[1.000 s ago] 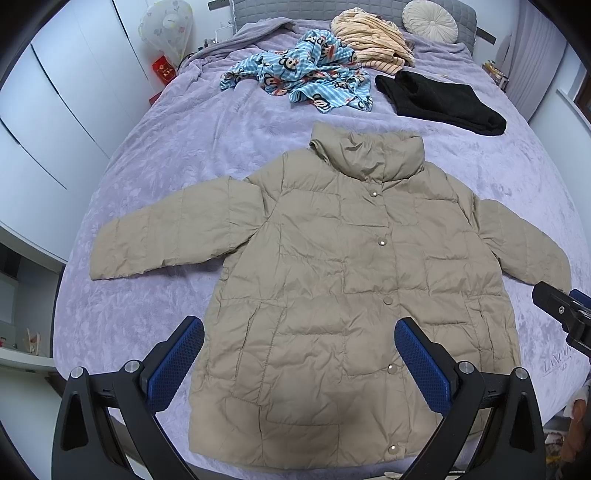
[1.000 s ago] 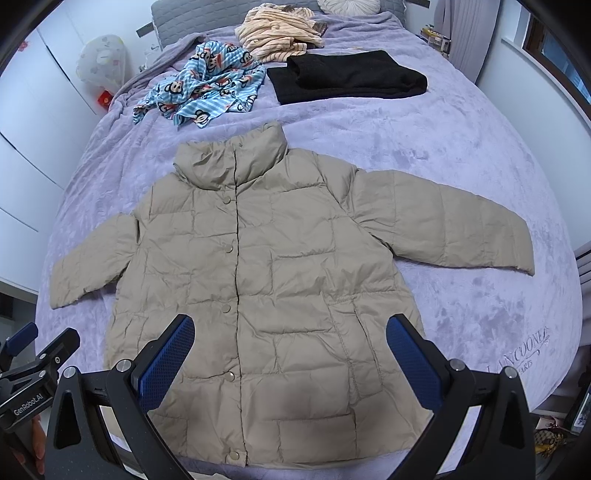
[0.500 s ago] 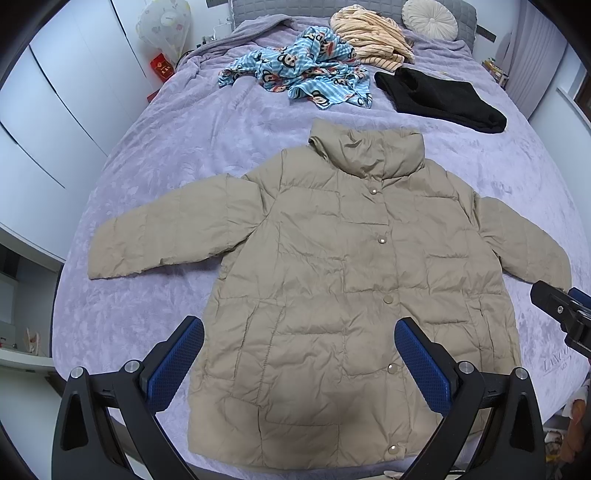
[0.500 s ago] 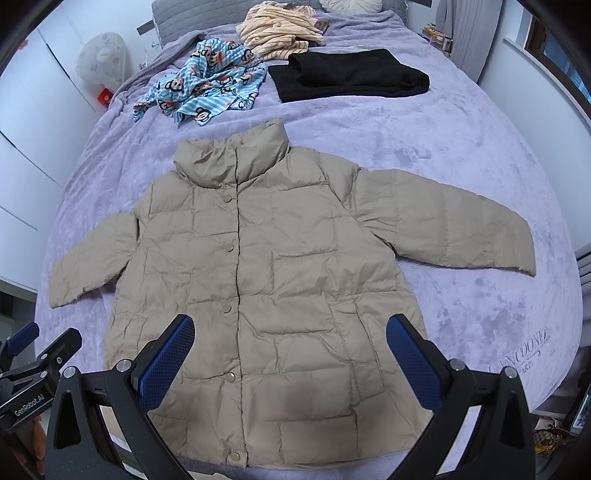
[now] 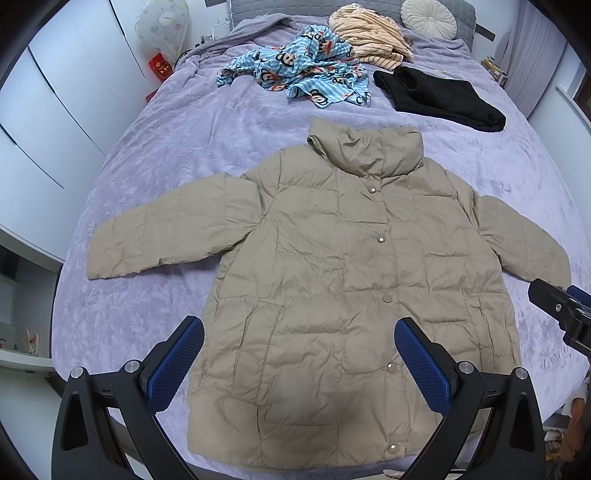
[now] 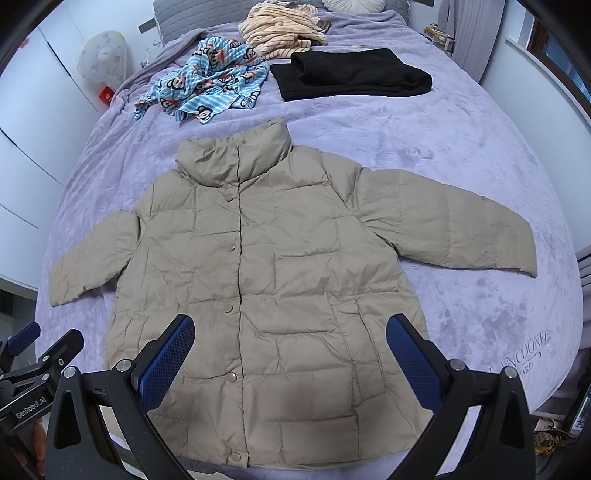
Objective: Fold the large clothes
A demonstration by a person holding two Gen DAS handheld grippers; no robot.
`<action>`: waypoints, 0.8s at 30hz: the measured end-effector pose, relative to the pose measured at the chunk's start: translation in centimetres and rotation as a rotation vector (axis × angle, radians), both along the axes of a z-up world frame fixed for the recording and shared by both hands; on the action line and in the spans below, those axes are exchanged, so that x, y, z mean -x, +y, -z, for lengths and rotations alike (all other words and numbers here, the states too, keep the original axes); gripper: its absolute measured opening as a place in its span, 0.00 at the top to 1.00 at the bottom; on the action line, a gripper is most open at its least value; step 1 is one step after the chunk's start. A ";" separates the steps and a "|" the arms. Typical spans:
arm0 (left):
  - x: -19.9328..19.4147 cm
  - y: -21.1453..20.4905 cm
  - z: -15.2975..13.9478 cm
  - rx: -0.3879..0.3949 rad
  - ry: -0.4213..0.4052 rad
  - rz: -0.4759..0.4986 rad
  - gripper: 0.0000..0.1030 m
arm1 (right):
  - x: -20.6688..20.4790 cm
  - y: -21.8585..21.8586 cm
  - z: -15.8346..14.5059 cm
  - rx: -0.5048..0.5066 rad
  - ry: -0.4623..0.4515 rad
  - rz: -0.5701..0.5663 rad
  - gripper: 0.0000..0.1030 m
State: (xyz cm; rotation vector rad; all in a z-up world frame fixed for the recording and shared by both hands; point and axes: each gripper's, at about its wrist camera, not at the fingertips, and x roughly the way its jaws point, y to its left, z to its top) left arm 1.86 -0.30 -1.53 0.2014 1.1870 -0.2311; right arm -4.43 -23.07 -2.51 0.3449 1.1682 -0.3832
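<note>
A beige quilted puffer jacket point(image 5: 343, 273) point(image 6: 273, 266) lies flat and face up on the purple bedspread point(image 5: 177, 155) point(image 6: 424, 140), snapped closed, collar toward the headboard, both sleeves spread out sideways. My left gripper point(image 5: 299, 354) hovers open above the jacket's lower hem, its blue pads point(image 5: 177, 362) wide apart and holding nothing. My right gripper point(image 6: 290, 354) hangs open over the same lower part, pads point(image 6: 413, 365) empty. Each gripper shows at the edge of the other's view: the right one point(image 5: 565, 310) and the left one point(image 6: 33, 358).
Beyond the collar lie a blue cartoon-print garment point(image 5: 303, 77) point(image 6: 207, 88), a striped peach garment point(image 5: 369, 33) point(image 6: 284, 26) and a folded black garment point(image 5: 439, 96) point(image 6: 351, 74). A round cushion point(image 5: 428, 13) rests at the headboard. White wardrobe doors point(image 5: 48, 99) stand left of the bed.
Both views have drifted very slightly; the jacket and the open grippers stay as they were.
</note>
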 end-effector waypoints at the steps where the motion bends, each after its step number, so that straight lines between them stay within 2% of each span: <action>1: 0.0 0.0 0.0 0.000 0.000 0.000 0.00 | 0.0 0.0 0.0 0.000 0.000 0.000 0.00; 24: 0.2 -0.5 0.6 -0.001 0.004 -0.002 0.00 | -0.3 0.3 -0.2 0.008 0.005 0.003 0.00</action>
